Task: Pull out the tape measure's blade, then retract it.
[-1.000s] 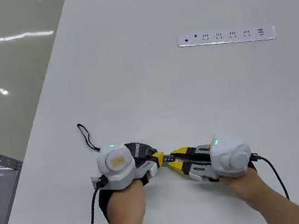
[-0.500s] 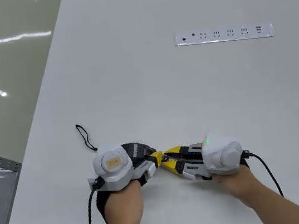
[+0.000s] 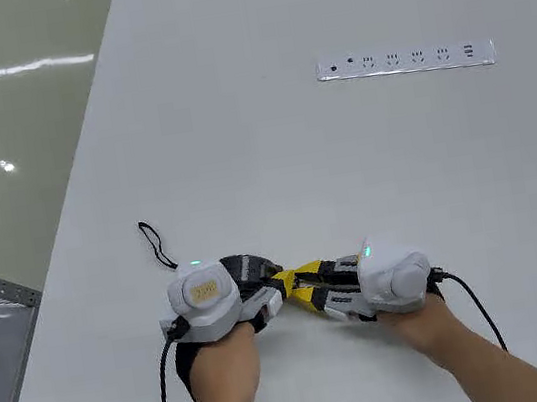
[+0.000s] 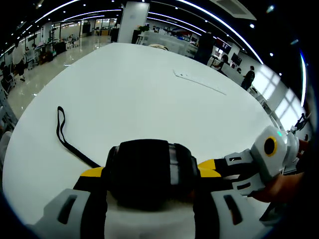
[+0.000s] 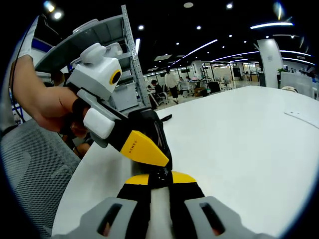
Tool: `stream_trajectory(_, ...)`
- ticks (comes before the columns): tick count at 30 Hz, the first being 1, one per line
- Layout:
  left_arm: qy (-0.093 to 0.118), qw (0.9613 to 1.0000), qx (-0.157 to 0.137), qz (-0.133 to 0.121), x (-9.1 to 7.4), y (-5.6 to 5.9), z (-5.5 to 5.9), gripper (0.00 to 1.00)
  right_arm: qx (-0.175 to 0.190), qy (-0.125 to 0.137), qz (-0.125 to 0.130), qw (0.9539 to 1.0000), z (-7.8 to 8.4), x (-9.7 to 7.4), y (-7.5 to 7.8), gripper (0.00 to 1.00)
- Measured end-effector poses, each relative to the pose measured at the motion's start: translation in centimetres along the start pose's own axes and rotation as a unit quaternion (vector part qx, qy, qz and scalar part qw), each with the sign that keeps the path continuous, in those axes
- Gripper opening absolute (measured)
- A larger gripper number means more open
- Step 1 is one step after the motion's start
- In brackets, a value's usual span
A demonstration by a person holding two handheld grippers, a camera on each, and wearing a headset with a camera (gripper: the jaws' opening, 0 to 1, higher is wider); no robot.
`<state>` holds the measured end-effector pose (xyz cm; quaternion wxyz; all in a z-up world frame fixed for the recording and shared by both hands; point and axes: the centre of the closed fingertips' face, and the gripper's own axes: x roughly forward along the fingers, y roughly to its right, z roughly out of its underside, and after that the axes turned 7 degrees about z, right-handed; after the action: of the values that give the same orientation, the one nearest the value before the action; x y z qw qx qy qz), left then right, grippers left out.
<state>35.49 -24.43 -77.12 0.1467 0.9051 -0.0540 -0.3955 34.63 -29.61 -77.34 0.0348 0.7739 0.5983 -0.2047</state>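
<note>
Black tape measure (image 4: pixel 149 172) is clamped by its case between the jaws of the left gripper (image 3: pixel 268 290), near the front edge of the white workbench (image 3: pixel 345 169). The right gripper (image 5: pixel 160 183) has its jaws nearly together, pinching the blade end (image 5: pixel 162 174) at the case mouth. The wrist strap (image 3: pixel 157 246) trails across the bench. A power strip (image 3: pixel 405 61) lies well apart.

Tape (image 4: pixel 149 172) black with a grey band, strap (image 3: pixel 156 246) black, left tongs (image 3: pixel 279 287) and right tongs (image 3: pixel 304 288) white with yellow-and-black jaws, table (image 3: pixel 345 169) and power strip (image 3: pixel 405 61) white, floor (image 3: pixel 13 118) glossy grey-green.
</note>
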Motion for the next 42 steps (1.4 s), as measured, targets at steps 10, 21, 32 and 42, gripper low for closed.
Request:
stream_trajectory(10, 0.001, 1.0000, 0.000, 0.001, 0.02, -0.04, 0.01, 0.68, -0.002, -0.001, -0.004, 1.0000, -0.02, 0.28, -0.16, 0.12)
stream_trajectory(21, -0.001, 1.0000, 0.002, 0.002, 0.05, -0.08, 0.00, 0.68, -0.008, 0.000, -0.001, 1.0000, 0.06, 0.29, -0.18, 0.13)
stream_trajectory(32, -0.005, 0.9999, 0.009, 0.004, 0.11, -0.04, 0.06, 0.69, -0.008, -0.003, 0.001, 1.0000, 0.18, 0.29, -0.10, 0.14)
stream_trajectory(42, -0.007, 0.9989, 0.044, 0.014, 0.04, 0.05, -0.24, 0.70, -0.008, -0.007, 0.005, 0.9999, 0.33, 0.15, 0.12, 0.19)
